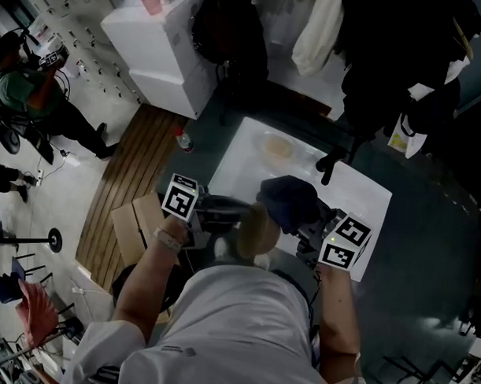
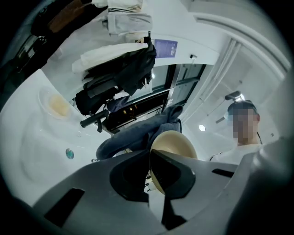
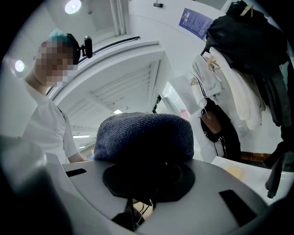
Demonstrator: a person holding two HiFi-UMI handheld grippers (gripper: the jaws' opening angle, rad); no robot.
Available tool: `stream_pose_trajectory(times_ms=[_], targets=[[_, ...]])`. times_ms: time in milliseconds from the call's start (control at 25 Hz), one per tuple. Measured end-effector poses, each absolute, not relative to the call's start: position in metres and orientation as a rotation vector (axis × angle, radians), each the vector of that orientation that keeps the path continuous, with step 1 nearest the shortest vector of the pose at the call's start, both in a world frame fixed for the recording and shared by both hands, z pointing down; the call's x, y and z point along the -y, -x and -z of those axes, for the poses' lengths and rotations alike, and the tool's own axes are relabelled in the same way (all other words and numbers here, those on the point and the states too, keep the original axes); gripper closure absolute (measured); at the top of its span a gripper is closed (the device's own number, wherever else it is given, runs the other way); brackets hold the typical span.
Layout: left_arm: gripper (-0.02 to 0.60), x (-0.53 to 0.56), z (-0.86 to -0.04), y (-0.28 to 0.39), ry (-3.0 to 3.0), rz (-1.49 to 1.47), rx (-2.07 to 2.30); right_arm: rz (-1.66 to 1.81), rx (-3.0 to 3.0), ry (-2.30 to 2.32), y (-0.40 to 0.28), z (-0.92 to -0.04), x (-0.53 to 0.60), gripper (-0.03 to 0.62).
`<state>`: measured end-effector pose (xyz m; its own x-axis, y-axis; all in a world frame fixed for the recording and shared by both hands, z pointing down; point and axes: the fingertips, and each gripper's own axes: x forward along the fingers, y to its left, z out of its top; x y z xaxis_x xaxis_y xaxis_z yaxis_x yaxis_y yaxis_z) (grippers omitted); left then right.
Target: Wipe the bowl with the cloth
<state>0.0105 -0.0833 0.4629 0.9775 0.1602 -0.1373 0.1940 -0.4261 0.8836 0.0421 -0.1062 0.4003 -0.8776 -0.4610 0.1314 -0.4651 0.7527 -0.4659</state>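
A tan bowl [image 1: 253, 232] is held up close to my chest, above the near edge of the white table [image 1: 234, 159]. My left gripper [image 1: 236, 219] is shut on the bowl's rim; in the left gripper view the bowl [image 2: 177, 140] stands on edge between the jaws of that gripper [image 2: 150, 158]. A dark blue cloth [image 1: 290, 202] is bunched over the bowl's far side. My right gripper [image 1: 309, 223] is shut on it. The cloth [image 3: 144, 136] fills the middle of the right gripper view and hides the tips of that gripper [image 3: 148, 172]. In the left gripper view the cloth [image 2: 133, 135] drapes behind the bowl.
A yellowish stain or dish [image 1: 278, 148] and a black handle-like object [image 1: 330, 164] lie on the table. A bottle [image 1: 183, 140] stands at its left corner, with a cardboard box [image 1: 135, 224] below. A white cabinet [image 1: 171, 47], hanging coats [image 1: 403, 43] and a bystander [image 1: 35, 93] surround it.
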Motion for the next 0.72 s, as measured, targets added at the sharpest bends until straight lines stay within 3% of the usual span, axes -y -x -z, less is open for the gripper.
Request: stream_pose_trajectory(times_ms=[720], targets=[[0.56, 0.143, -0.457, 0.037, -1.992, 0.334, -0.009, -0.71, 2.928, -0.595, -0.023, -0.402, 0.058, 0.526]])
